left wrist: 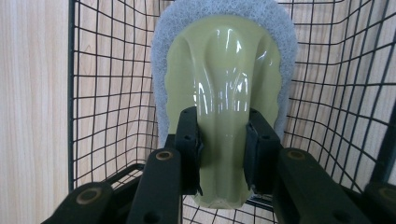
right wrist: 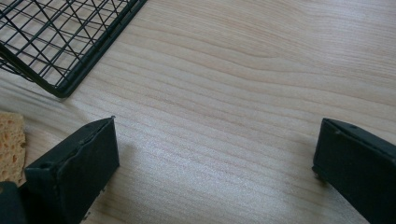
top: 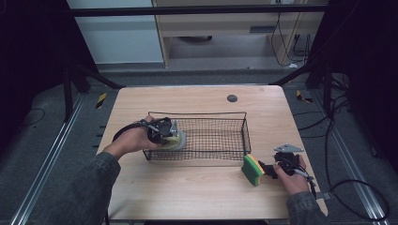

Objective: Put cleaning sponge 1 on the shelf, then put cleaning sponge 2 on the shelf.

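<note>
Clamping the pale-green glossy plastic scrubber w/ grey-white fibre pad by its narrow handle, left gripper fingers hold it inside the black wire basket. Likely light, stiff, slippery handle w/ soft pad. Right gripper fingers wide apart, bare wooden table between them; green-yellow sponge just beside.

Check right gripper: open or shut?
Open. In the right gripper view its jaws stand wide apart over bare table, nothing between them. The sponge lies just beside the right gripper, ungripped.

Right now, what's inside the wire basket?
The wire basket holds a pale green scrubber with a grey pad, at its left end, gripped by the left gripper. The rest of its floor looks bare; anything beneath the scrubber is hidden.
</note>
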`<state>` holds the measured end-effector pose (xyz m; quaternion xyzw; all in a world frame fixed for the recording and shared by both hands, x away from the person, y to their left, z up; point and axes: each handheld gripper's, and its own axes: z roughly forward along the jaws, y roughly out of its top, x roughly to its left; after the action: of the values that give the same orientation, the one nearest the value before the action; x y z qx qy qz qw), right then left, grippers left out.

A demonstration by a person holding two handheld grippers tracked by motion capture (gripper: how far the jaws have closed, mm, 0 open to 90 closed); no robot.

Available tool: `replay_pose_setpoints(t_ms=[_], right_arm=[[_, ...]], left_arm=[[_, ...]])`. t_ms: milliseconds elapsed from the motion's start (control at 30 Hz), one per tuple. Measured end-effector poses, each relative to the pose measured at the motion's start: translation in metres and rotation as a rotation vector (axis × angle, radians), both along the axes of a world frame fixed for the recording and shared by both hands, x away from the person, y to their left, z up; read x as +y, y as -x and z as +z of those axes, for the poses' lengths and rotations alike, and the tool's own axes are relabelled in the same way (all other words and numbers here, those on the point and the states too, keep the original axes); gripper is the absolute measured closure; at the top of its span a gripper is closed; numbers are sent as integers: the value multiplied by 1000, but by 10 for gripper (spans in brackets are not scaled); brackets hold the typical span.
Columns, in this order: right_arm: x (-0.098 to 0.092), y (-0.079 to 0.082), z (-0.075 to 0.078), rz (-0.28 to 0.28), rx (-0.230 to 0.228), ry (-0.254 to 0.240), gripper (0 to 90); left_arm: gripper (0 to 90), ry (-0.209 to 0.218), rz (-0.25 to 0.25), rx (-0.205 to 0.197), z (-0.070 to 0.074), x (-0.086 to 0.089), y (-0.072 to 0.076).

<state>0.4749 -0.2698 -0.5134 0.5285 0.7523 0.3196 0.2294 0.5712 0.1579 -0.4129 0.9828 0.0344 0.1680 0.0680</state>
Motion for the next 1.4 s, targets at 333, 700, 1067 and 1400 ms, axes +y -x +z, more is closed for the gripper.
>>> replay_pose_setpoints(t_ms=[333,700,1067,1400], right_arm=[[0,0,0,-1,0,-1,4],[0,0,0,-1,0,-1,4],[0,-1,0,0,2,-6,4],[-5,-1,1,-16,5,-10,33]], left_arm=[[683,39,13,3,-4,-1,-1],[604,205,74,-63,24,10,7],[85,480,355,-160,50,34,18],[34,722,598,-223,29,98,72]])
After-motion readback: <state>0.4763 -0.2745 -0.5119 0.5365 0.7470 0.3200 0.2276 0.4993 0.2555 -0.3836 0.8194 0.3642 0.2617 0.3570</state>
